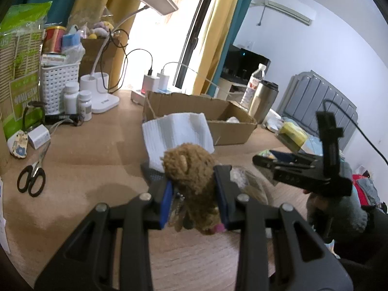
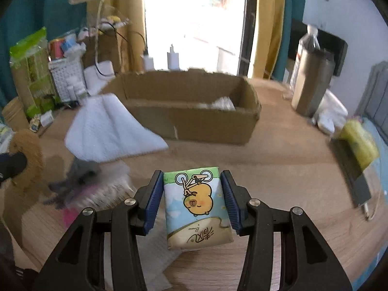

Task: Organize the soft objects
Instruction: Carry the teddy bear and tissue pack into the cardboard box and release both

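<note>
My left gripper (image 1: pixel 191 178) is shut on a brown plush toy (image 1: pixel 191 165), held above the wooden table (image 1: pixel 97 145). The same toy shows at the left edge of the right wrist view (image 2: pixel 26 155). My right gripper (image 2: pixel 191 177) is shut on a tissue pack (image 2: pixel 196 206) printed with a yellow cartoon animal; both blue pads touch its sides. It appears from the side (image 1: pixel 264 161) to the right of the plush. An open cardboard box (image 2: pixel 194 118) stands beyond, with something white inside. A white padded sheet (image 2: pixel 109 131) leans beside it. A blurred grey fluffy thing (image 2: pixel 80 179) lies on the left.
Scissors (image 1: pixel 31 179) lie at the left. A desk lamp (image 1: pixel 101 92), white basket (image 1: pixel 59 82) and pill bottles (image 1: pixel 77 101) crowd the back left. A steel tumbler (image 2: pixel 312 82) and a water bottle (image 1: pixel 254 82) stand right of the box. A yellow pack (image 2: pixel 359 143) sits at the right edge.
</note>
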Tool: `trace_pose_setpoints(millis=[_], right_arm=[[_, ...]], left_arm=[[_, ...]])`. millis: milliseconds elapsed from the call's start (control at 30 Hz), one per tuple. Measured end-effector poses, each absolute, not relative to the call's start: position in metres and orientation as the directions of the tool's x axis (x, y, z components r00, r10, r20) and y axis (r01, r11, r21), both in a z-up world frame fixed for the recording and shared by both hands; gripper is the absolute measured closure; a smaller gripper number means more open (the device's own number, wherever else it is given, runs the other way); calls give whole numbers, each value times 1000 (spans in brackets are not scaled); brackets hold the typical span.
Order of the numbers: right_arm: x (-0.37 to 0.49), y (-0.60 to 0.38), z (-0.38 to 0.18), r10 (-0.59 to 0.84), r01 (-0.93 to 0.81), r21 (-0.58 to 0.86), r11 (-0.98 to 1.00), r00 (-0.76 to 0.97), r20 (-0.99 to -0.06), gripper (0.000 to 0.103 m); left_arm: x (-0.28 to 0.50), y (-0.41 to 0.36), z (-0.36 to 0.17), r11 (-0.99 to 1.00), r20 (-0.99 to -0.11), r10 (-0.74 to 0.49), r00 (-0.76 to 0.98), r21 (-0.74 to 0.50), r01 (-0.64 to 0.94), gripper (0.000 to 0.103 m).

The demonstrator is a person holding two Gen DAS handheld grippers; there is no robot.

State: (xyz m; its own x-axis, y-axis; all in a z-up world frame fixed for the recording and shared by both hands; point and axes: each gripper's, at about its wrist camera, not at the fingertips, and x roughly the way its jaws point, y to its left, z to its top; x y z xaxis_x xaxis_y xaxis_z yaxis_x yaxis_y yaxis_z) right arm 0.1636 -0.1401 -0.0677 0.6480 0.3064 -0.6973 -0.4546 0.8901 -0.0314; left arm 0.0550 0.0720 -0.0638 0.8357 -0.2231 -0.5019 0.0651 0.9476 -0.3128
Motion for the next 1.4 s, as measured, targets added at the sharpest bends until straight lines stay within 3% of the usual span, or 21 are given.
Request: trace_pose_setpoints(millis=[633, 1400], right_arm=[[152, -59, -18, 428, -594, -41, 804, 625, -653, 52], [203, -92, -3, 479, -589, 0, 808, 656, -583, 52]], left_arm=[[55, 101, -44, 948, -447, -194, 873, -313, 50, 70], [119, 78, -19, 973, -484, -151, 862, -224, 44, 70]])
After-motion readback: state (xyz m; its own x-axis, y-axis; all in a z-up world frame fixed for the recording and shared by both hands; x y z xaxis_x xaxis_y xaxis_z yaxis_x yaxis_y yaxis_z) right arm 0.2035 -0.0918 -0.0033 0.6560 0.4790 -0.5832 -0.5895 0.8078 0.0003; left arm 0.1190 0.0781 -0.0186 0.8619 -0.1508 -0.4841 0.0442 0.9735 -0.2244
